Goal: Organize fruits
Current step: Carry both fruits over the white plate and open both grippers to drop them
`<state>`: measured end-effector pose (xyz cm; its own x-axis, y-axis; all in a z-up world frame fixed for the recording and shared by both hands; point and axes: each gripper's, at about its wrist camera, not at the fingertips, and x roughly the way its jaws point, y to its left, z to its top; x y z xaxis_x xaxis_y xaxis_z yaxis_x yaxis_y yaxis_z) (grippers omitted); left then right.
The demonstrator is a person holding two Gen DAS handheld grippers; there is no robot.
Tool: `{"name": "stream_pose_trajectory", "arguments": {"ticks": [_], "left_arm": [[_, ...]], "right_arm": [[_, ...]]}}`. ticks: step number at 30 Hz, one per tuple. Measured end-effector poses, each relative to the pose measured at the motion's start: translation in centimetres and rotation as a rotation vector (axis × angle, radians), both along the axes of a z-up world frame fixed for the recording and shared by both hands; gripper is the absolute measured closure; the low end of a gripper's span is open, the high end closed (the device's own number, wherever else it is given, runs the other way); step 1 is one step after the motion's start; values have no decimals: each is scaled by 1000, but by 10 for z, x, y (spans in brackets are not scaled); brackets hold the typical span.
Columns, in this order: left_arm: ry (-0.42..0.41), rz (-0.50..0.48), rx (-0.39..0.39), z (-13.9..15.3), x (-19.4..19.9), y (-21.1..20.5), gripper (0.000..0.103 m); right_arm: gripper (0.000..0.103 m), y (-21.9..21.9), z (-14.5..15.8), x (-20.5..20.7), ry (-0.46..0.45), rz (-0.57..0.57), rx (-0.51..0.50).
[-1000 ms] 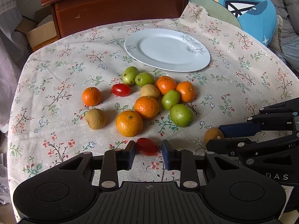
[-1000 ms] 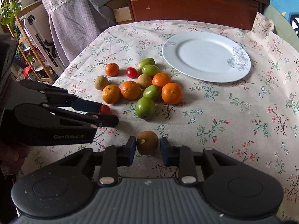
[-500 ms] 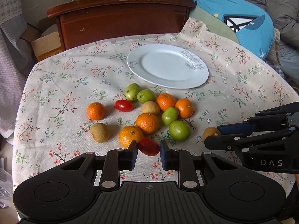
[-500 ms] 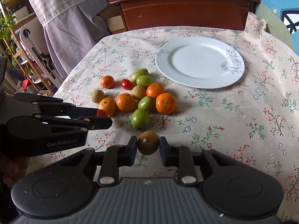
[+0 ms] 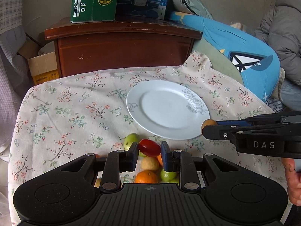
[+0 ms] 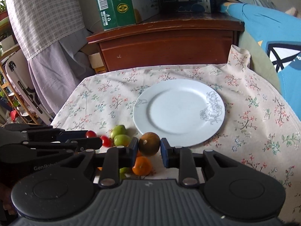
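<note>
Both fruits now lifted off tabletop (image 5: 56, 113), carried toward plate (image 5: 167, 109); placing likely next. Left gripper (image 5: 149, 150) narrowed, clamping red tomato (image 5: 149, 147). Right gripper (image 6: 149, 146) likewise gripping brown fruit (image 6: 149, 144), possibly kiwi. Remaining fruit pile (image 6: 120, 137) below, near. Plate beyond, bare.

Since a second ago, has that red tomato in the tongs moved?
Yes. The tomato has risen off the tablecloth, toward the plate.
</note>
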<state>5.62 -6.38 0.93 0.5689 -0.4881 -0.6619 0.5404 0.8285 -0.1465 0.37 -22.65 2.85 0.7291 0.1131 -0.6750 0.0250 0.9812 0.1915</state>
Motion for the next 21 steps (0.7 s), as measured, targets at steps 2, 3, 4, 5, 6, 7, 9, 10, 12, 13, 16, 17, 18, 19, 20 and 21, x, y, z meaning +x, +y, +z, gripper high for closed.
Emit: {"name": "stream_pose_trajectory", "arguments": {"ticks": [2,3,4,5,6,7,9,10,12,13,16,17,18,19,20,21], "left_arm": [[-8,-7,-6,0,9,-6,80],[-11,-10,-8,-1,12,-10,80],[-11,-15,-12,-2,16,-14,80],[-8,-22,-17,-2,20,-18,80],[-5,-27,-19,-3,24,-21,80],[-3,-33,-17,-4,28,-26,80],[1,-39,-9,-9,35,-33,80],[7,-40,-7,-11,39,-36,80],[20,-45,0,-17,47,-41,80],[21,-48,4,-19,51,-44,80],[42,-46,-3,-25,61,-50,80],[49,-46,-5,-26,64,-51,80],[51,-48,-3,-27,66,-53,80],[50,-50,3,-29,68,-56,80],[53,-50,9,-31,70,-58,80],[60,-49,13,-33,72,-59,80]], "right_arm": [[77,-7,-1,10,6,-30,10],[78,-9,-2,14,9,-42,7],[78,-11,-3,17,11,-52,1],[78,-13,-5,21,13,-59,-3],[78,-16,-7,23,19,-62,0],[78,-19,-10,26,29,-66,8],[78,-24,-16,31,53,-83,22],[78,-25,-18,33,59,-89,24],[78,-28,-22,39,73,-100,20],[78,-29,-24,42,80,-108,19],[78,-33,-28,48,88,-125,40],[78,-34,-29,50,91,-125,42],[78,-35,-30,52,93,-127,39],[78,-36,-32,54,97,-132,34],[78,-36,-34,55,102,-137,35],[77,-38,-36,57,110,-144,44]]}}
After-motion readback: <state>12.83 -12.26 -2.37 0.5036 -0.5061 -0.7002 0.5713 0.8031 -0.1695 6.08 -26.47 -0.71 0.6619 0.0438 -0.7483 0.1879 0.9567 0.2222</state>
